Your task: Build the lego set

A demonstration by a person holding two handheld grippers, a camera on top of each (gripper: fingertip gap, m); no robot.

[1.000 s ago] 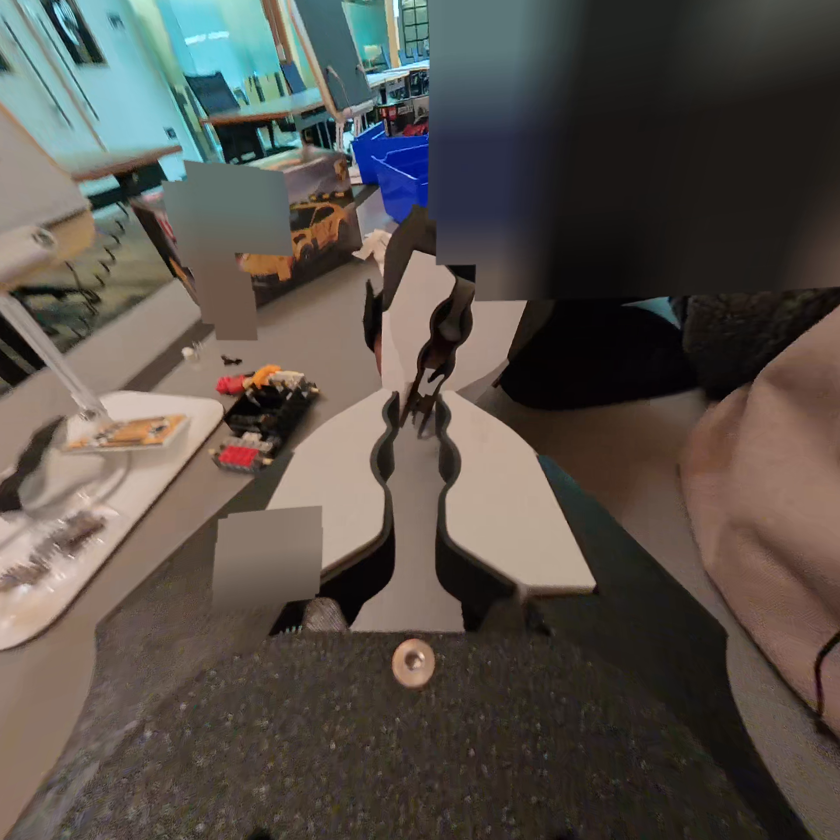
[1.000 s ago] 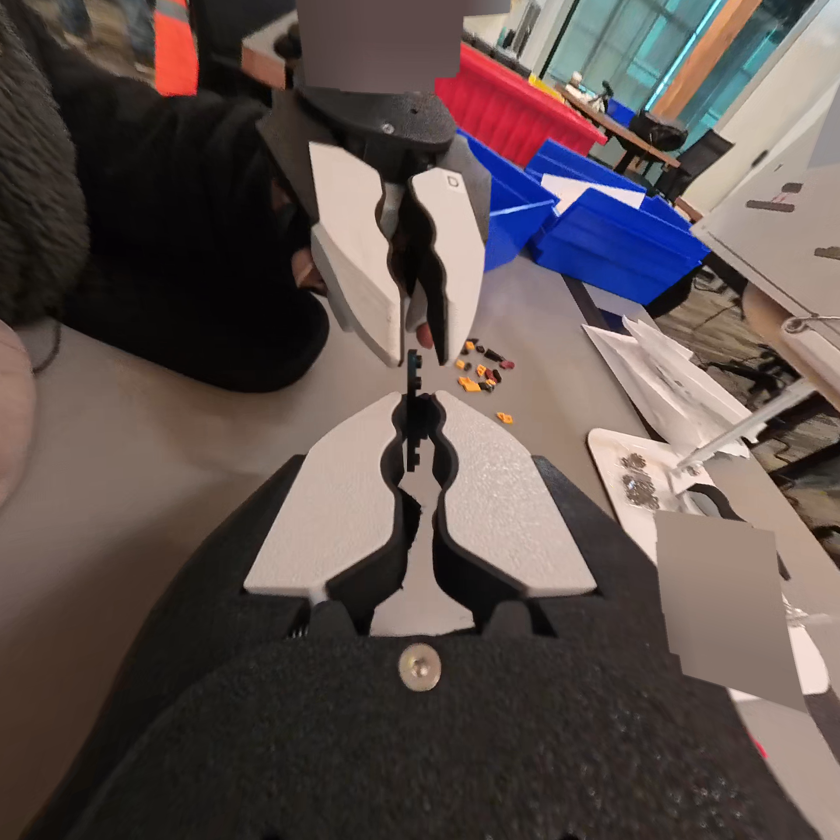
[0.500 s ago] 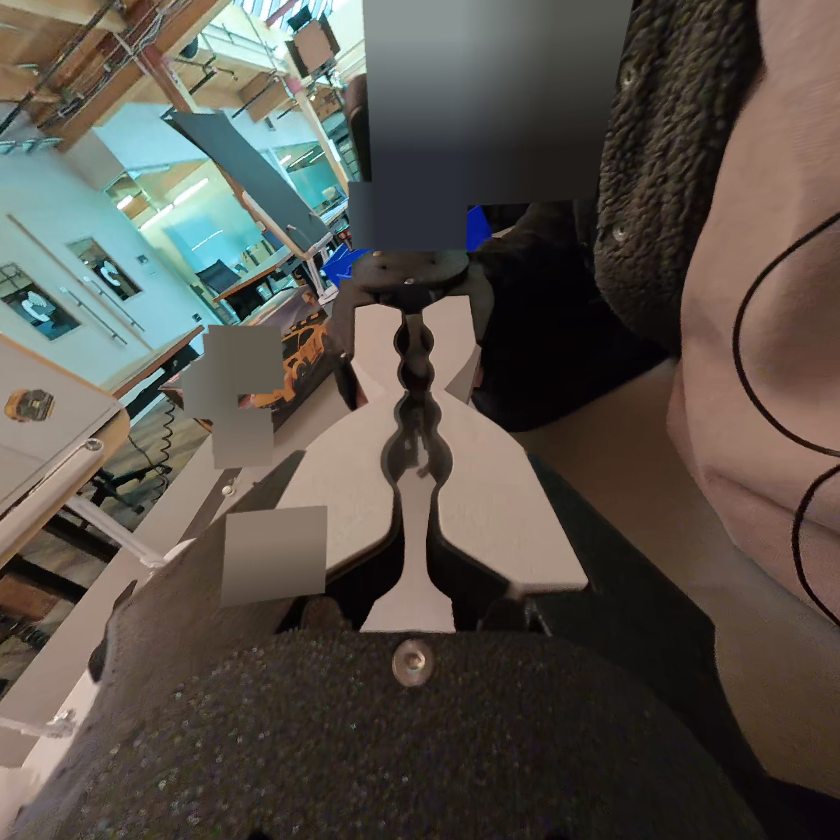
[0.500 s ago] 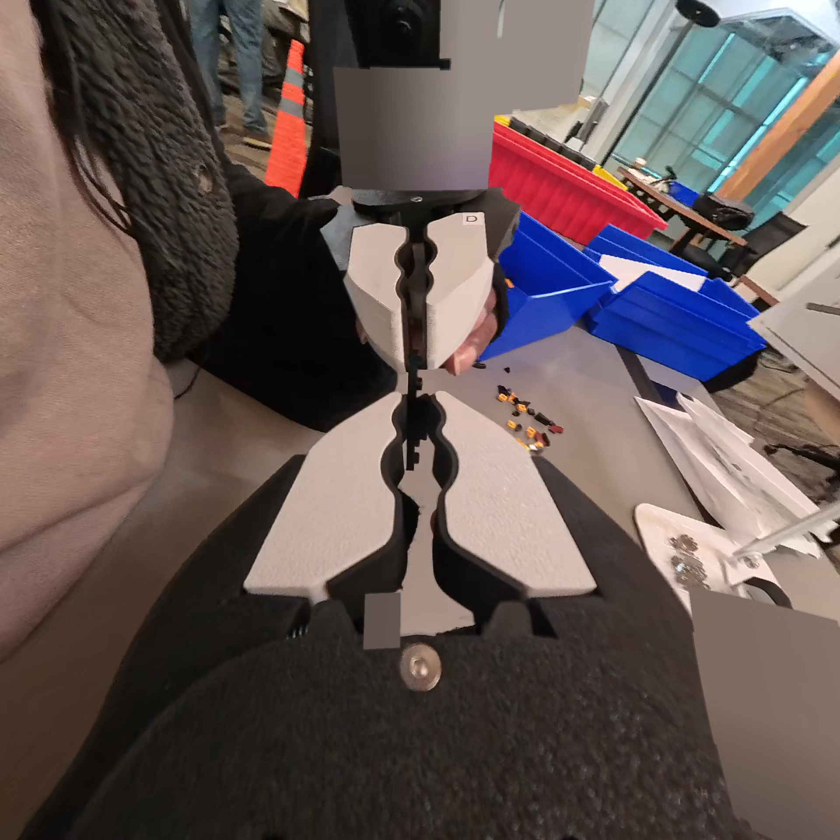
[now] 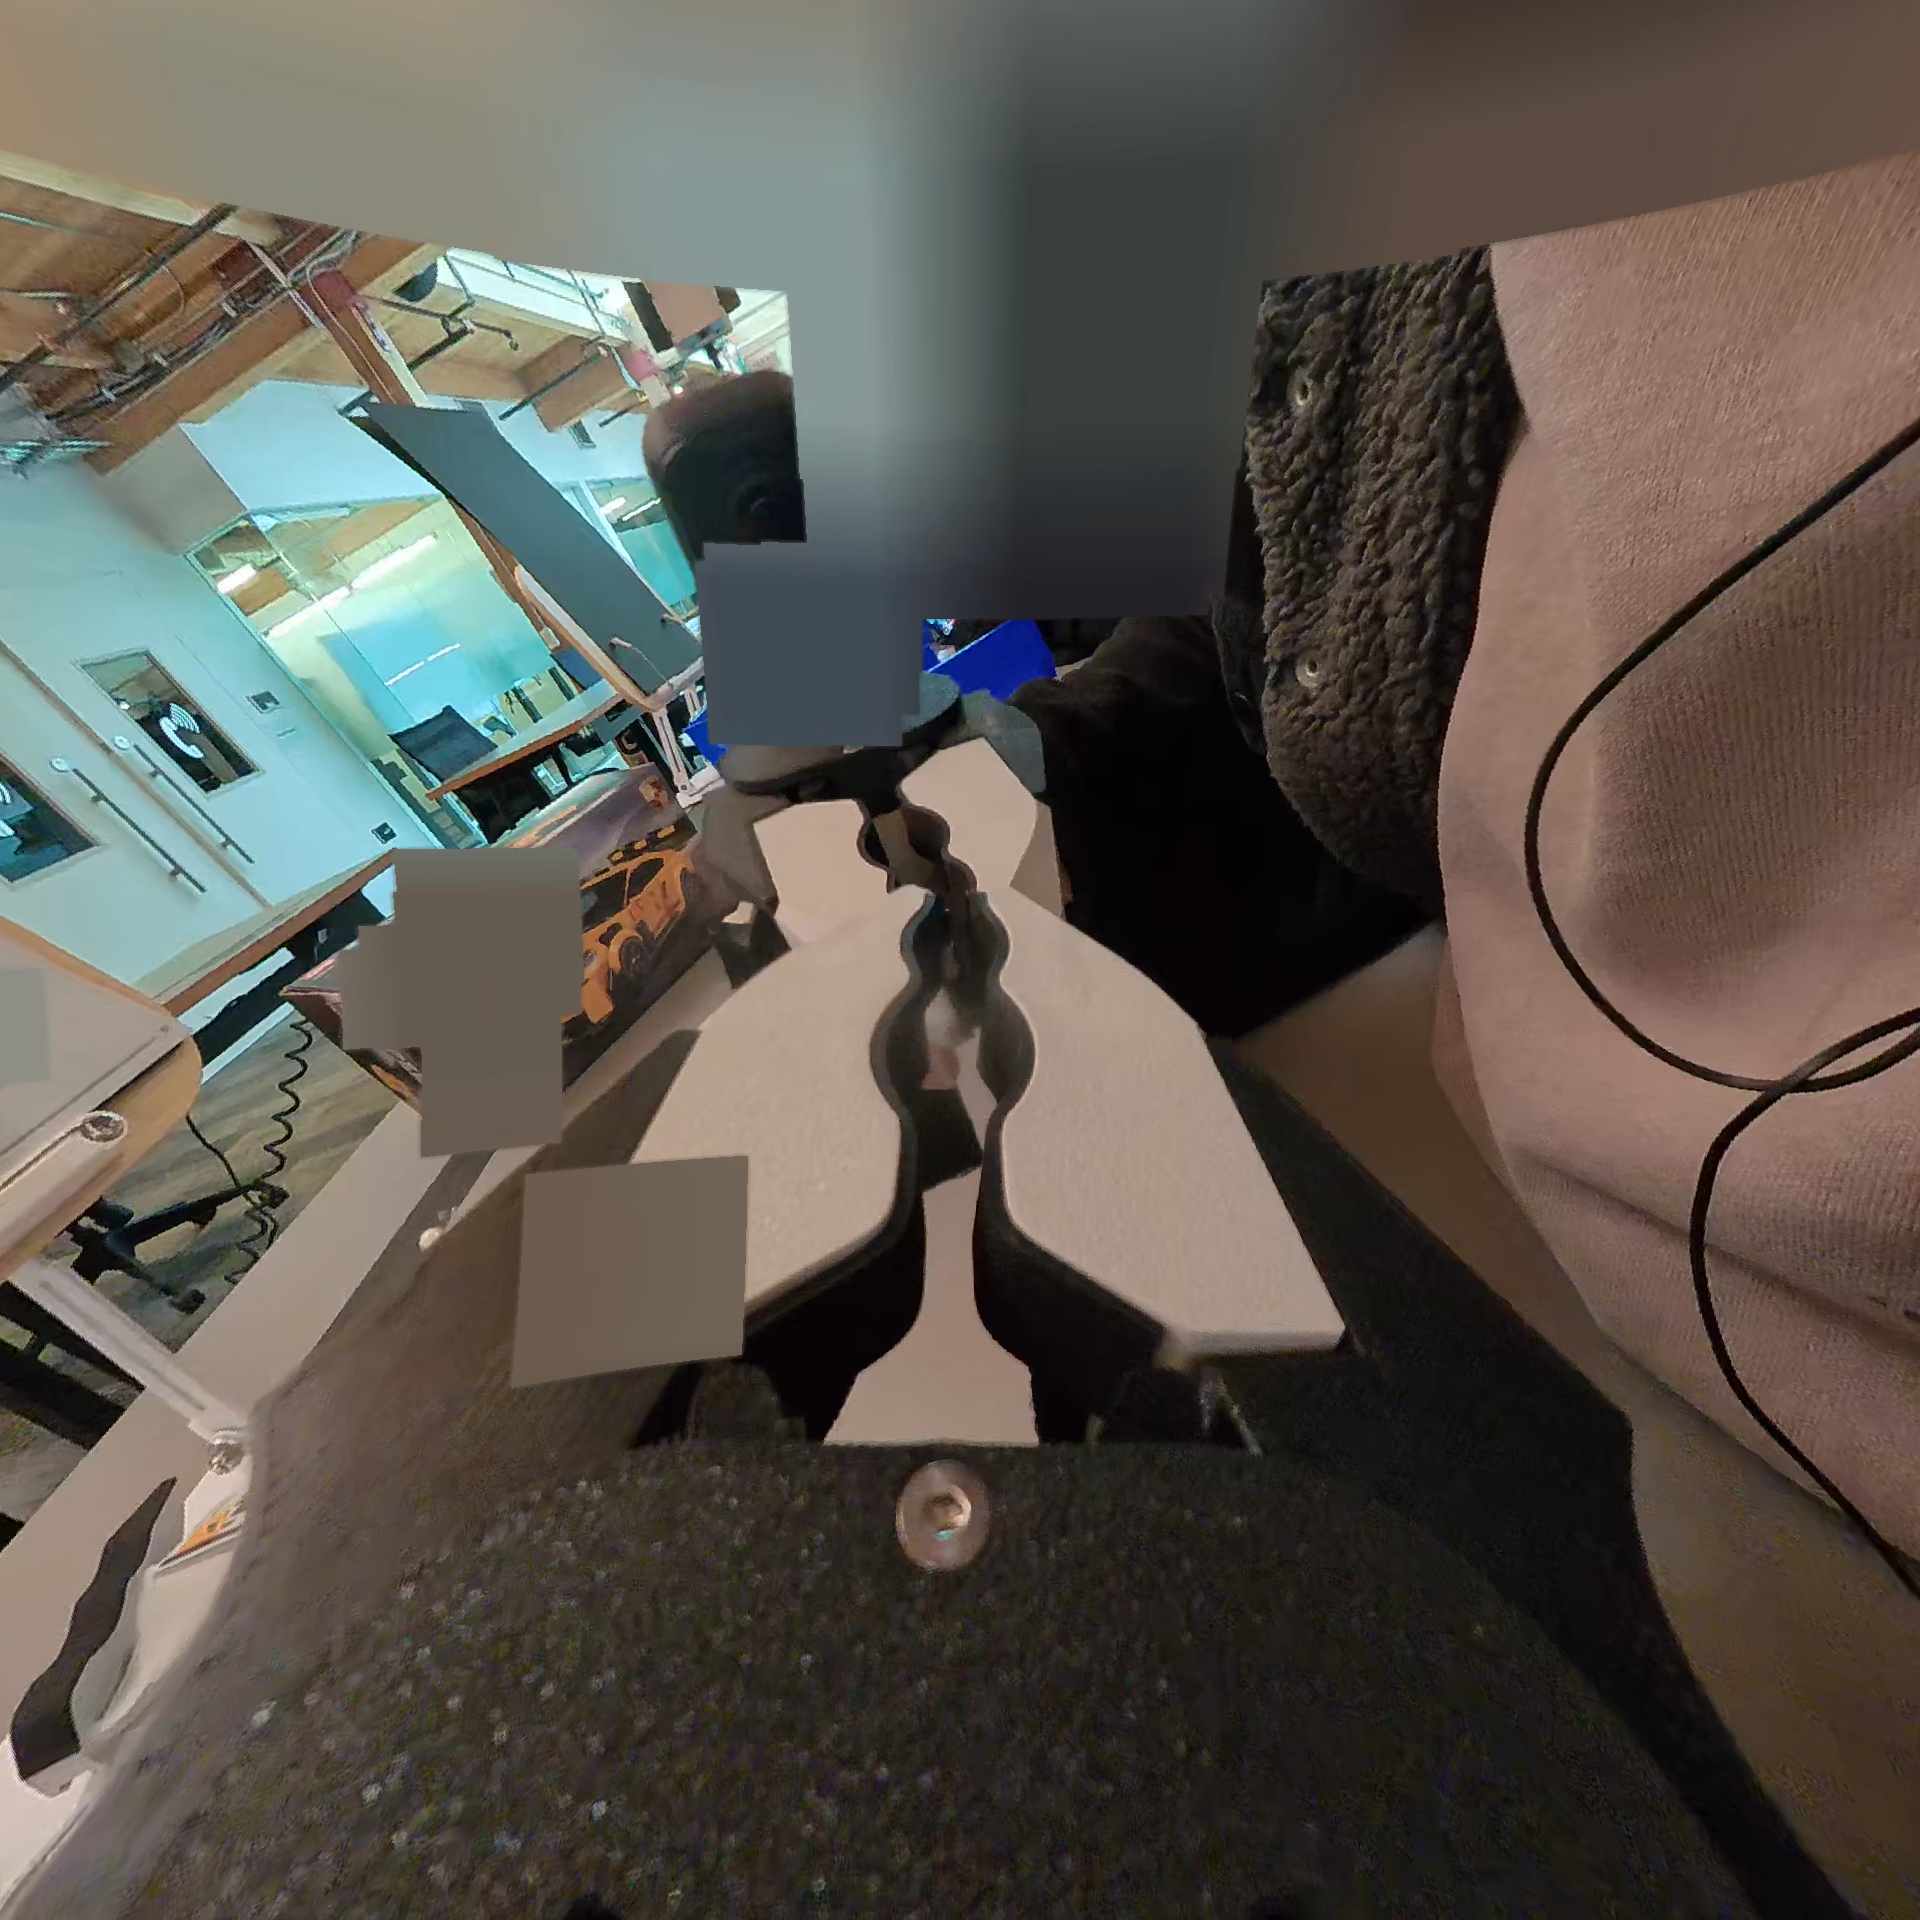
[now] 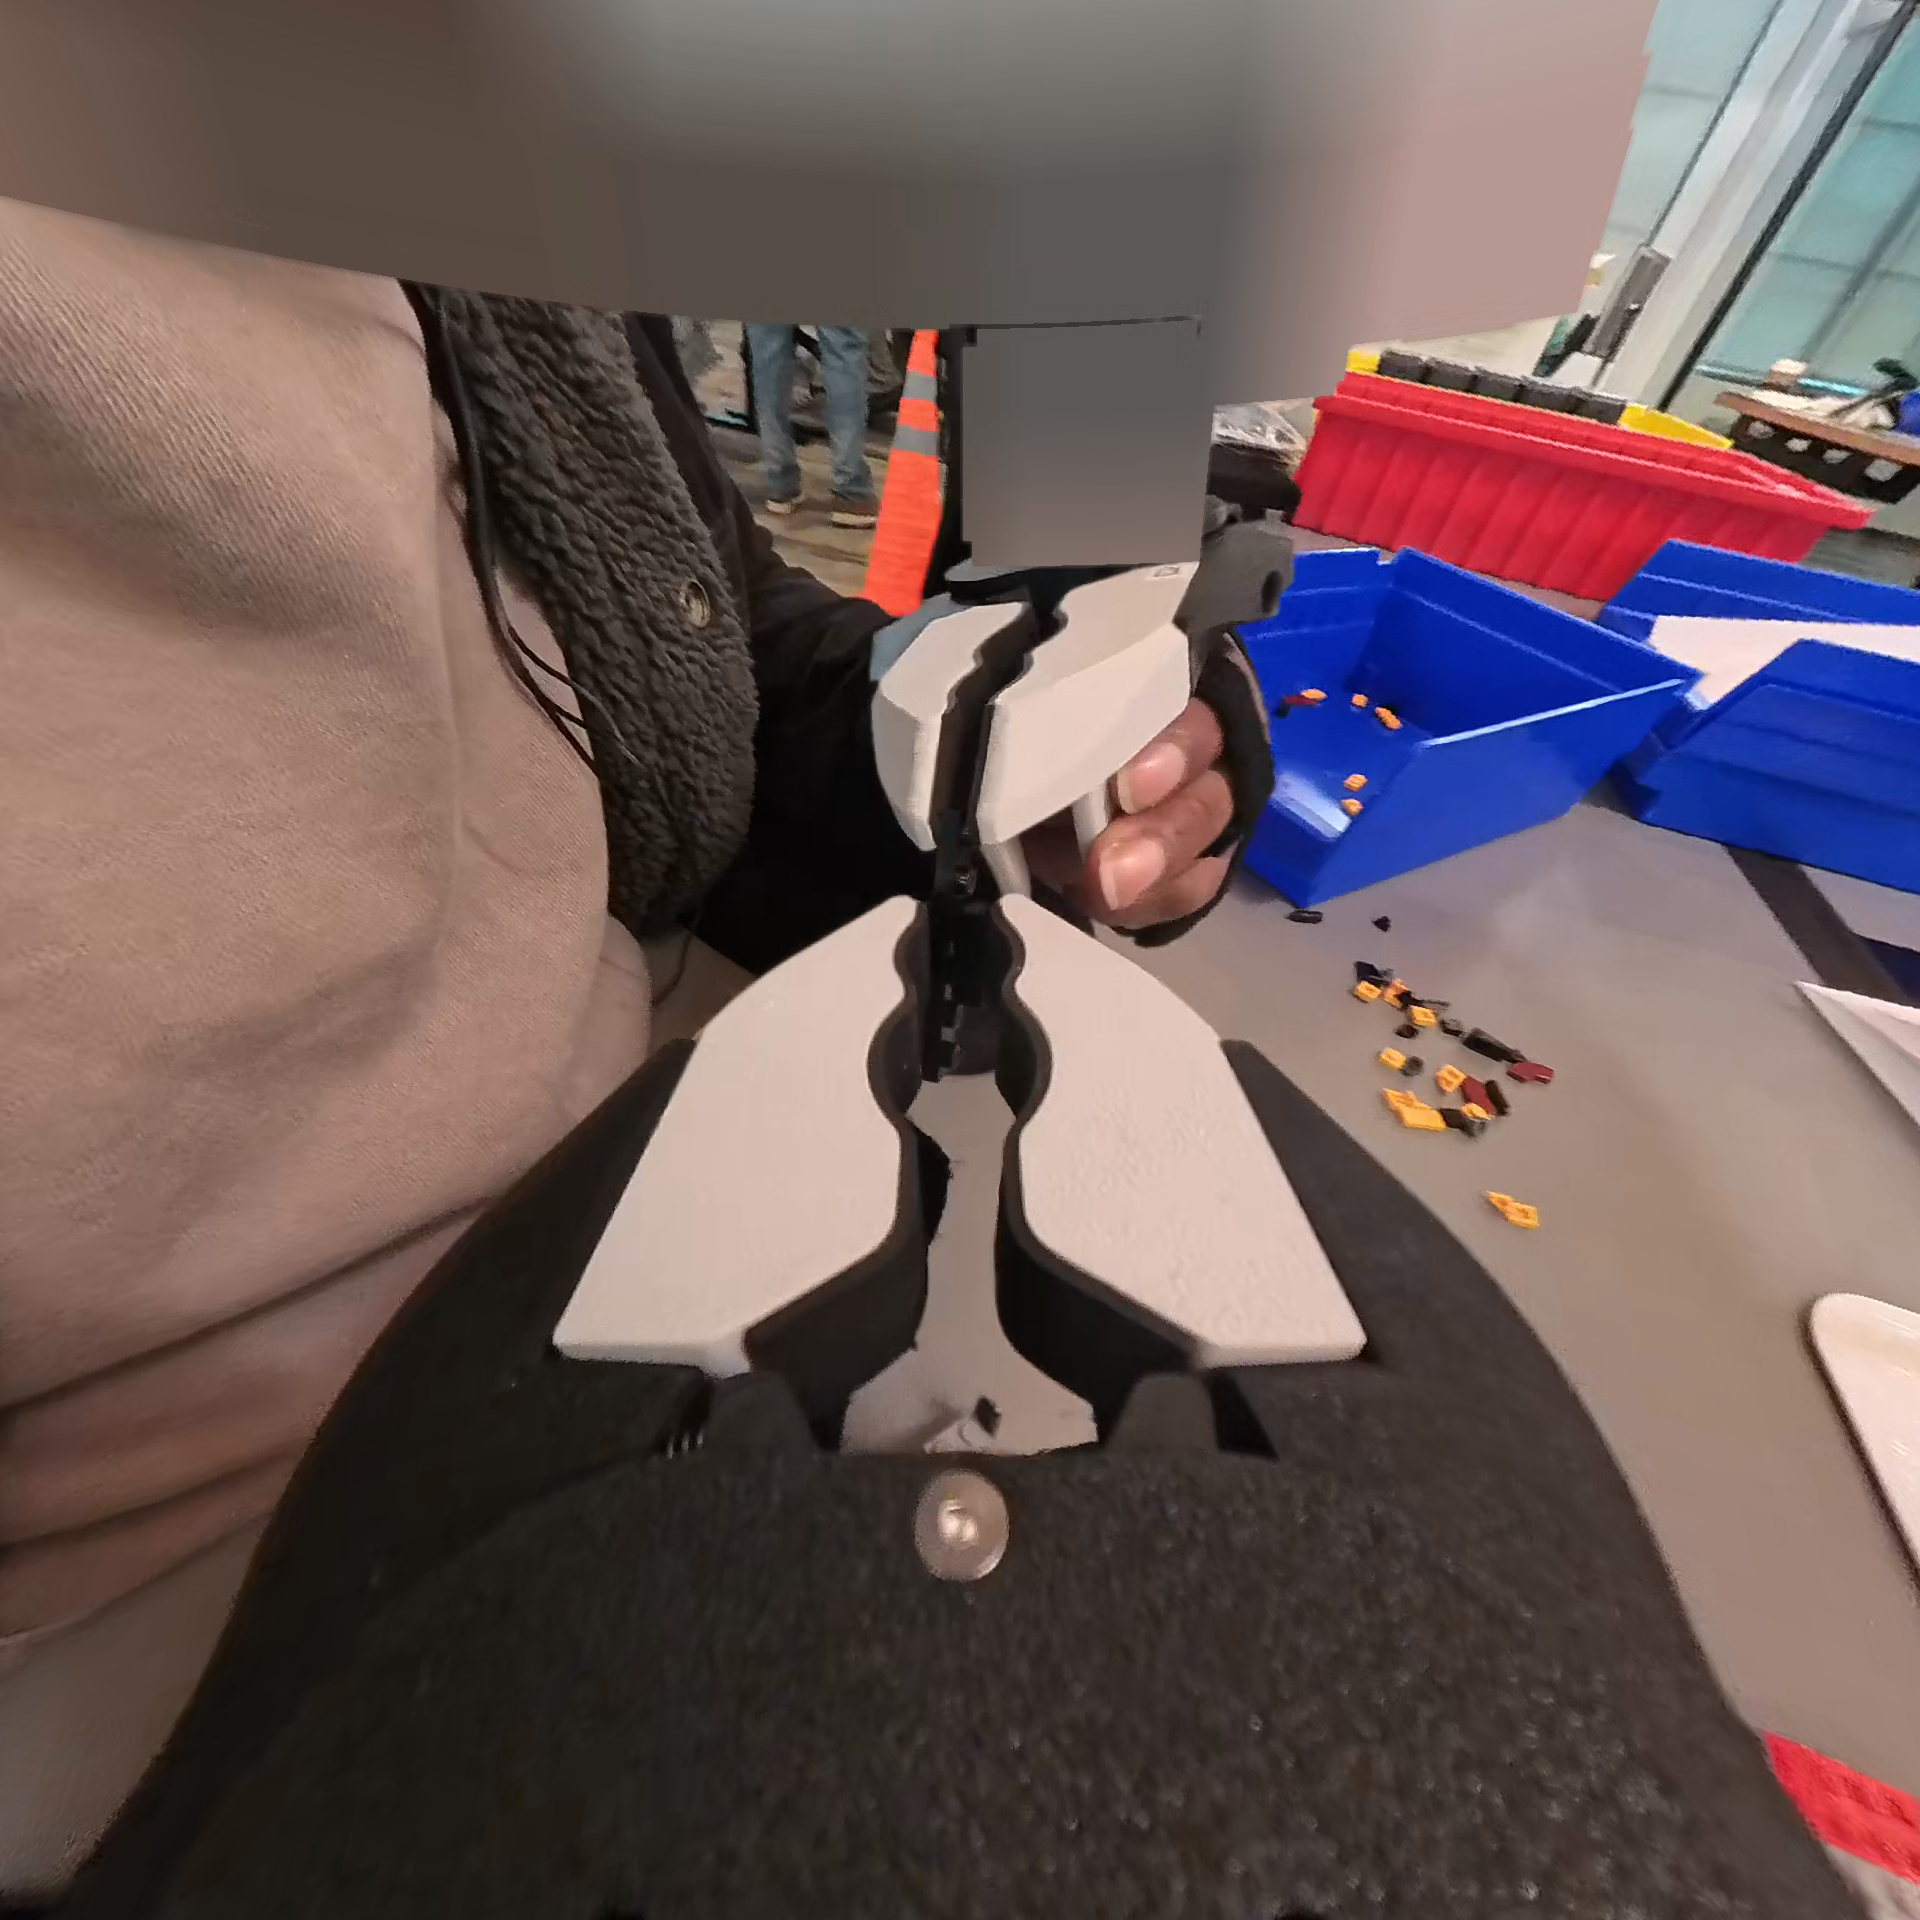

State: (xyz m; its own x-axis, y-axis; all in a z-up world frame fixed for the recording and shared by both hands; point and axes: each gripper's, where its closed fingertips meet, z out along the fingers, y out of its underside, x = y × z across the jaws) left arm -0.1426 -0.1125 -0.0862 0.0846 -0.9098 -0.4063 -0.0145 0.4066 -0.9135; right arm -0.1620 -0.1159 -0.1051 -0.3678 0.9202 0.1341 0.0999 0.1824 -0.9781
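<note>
My right gripper is shut on a thin black lego piece that stands on edge between its pads. My left gripper faces it tip to tip, held by a hand, and is shut on the far end of the same piece. In the left wrist view my left gripper is shut, with the dark piece blurred between its pads. The right gripper meets it head-on. Both are held in the air close to a person's beige top.
Loose orange and dark lego bits lie on the grey table. Blue bins and a red bin stand behind. A white tray edge is at right. The lego box with a yellow car stands at far left.
Both grippers have risen off the table and tilted up toward the person's chest. Their tips have closed the gap and now meet on the black piece.
</note>
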